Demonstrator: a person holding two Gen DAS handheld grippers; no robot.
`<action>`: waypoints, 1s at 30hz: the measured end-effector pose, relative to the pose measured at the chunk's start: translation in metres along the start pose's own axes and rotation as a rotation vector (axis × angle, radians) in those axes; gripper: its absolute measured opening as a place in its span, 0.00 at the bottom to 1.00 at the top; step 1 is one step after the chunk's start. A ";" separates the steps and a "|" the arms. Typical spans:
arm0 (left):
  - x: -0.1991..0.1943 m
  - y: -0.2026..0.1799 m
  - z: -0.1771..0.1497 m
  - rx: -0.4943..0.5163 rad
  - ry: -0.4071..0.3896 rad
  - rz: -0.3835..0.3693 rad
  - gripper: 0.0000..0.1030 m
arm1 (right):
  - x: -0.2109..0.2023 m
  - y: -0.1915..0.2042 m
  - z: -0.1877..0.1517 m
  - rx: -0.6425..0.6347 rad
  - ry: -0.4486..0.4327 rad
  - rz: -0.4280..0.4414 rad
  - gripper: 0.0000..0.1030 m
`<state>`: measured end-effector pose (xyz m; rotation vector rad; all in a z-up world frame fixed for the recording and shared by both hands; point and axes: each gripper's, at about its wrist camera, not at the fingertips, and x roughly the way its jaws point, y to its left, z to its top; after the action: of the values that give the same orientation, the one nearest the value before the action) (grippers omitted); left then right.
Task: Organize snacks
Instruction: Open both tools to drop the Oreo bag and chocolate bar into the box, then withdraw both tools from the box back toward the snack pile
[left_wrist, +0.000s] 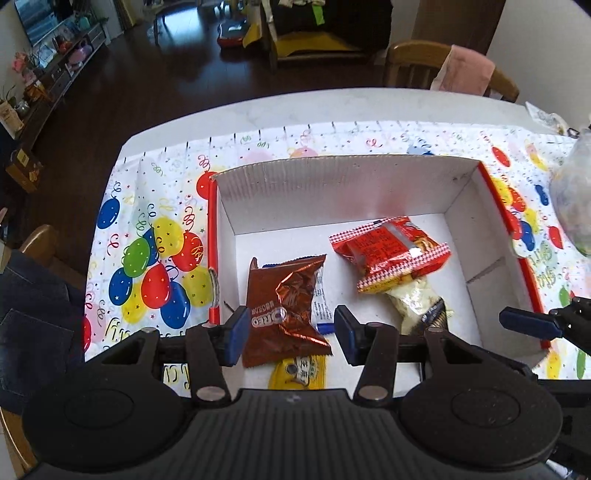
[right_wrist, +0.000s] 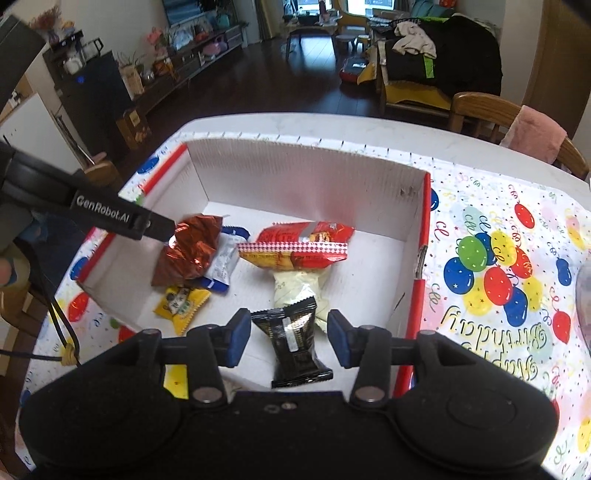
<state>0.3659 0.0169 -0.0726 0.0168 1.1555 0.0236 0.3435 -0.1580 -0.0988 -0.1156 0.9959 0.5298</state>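
A white cardboard box with red outer sides (left_wrist: 332, 184) (right_wrist: 295, 166) holds the snacks. My left gripper (left_wrist: 290, 330) is open, its pads either side of a brown Oreo packet (left_wrist: 288, 295) (right_wrist: 192, 247) lying in the box. Under it lie a white-blue packet (left_wrist: 321, 306) (right_wrist: 225, 266) and a yellow packet (left_wrist: 299, 373) (right_wrist: 181, 302). A red packet (left_wrist: 391, 251) (right_wrist: 299, 247) rests on a cream packet (left_wrist: 413, 299) (right_wrist: 295, 284). My right gripper (right_wrist: 288, 338) is open around a black packet (right_wrist: 295, 339) above the box's near side; whether the packet rests on anything is unclear.
The box stands on a balloon-print tablecloth (left_wrist: 155, 258) (right_wrist: 498, 277) over a white table. A clear plastic bag (left_wrist: 572, 199) lies at the right. Wooden chairs (left_wrist: 443, 70) (right_wrist: 517, 125) stand at the far side, one with a pink cloth.
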 end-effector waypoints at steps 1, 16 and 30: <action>-0.004 0.001 -0.003 0.001 -0.008 -0.004 0.48 | -0.004 0.002 -0.001 0.005 -0.008 0.002 0.45; -0.062 0.012 -0.044 0.006 -0.127 -0.055 0.53 | -0.054 0.026 -0.021 0.076 -0.113 0.024 0.61; -0.109 0.024 -0.099 0.037 -0.248 -0.121 0.67 | -0.090 0.050 -0.053 0.090 -0.190 0.056 0.79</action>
<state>0.2313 0.0378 -0.0120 -0.0169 0.9071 -0.1045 0.2407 -0.1659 -0.0464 0.0427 0.8376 0.5358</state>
